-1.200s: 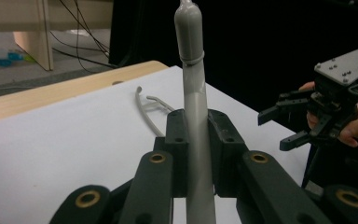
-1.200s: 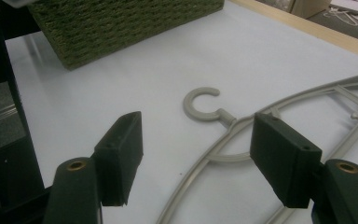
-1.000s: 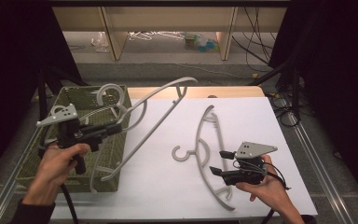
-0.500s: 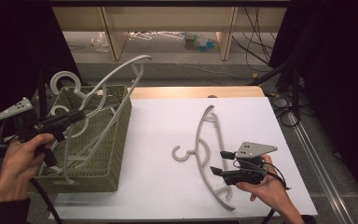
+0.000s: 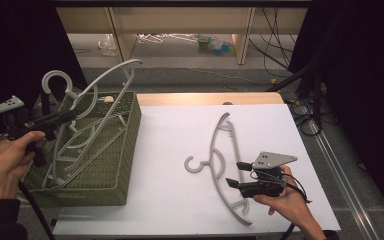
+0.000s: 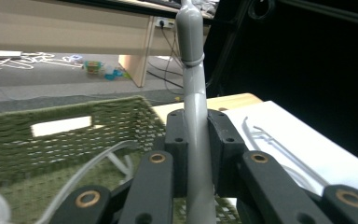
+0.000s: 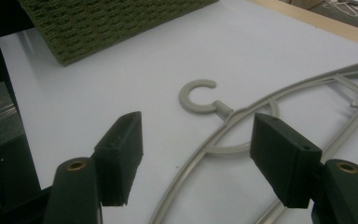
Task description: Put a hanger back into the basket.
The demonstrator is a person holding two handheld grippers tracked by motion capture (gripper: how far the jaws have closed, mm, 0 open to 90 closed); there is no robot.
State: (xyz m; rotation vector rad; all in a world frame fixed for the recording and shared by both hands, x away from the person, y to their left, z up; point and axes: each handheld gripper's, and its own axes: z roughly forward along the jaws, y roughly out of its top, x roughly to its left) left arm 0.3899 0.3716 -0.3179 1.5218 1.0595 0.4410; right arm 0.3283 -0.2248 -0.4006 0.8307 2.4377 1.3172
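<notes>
My left gripper is shut on a grey plastic hanger, which it holds tilted over the green woven basket. The hanger's lower end is down inside the basket, and its hook rises at the upper left. In the left gripper view the pads clamp the hanger's bar, with the basket wall behind. A second grey hanger lies flat on the white table. My right gripper hovers open above its lower half. In the right gripper view the neck of that hanger lies between the spread jaws.
Other pale hangers lie in the basket. A corner of the basket is visible beyond the right gripper. Behind the white sheet runs a wooden table edge. Farther back stand shelves with floor clutter. Cables hang at the right.
My left hand has carried its hanger leftward, from over the table's edge to above the basket. The right hand and the hanger on the table have not moved.
</notes>
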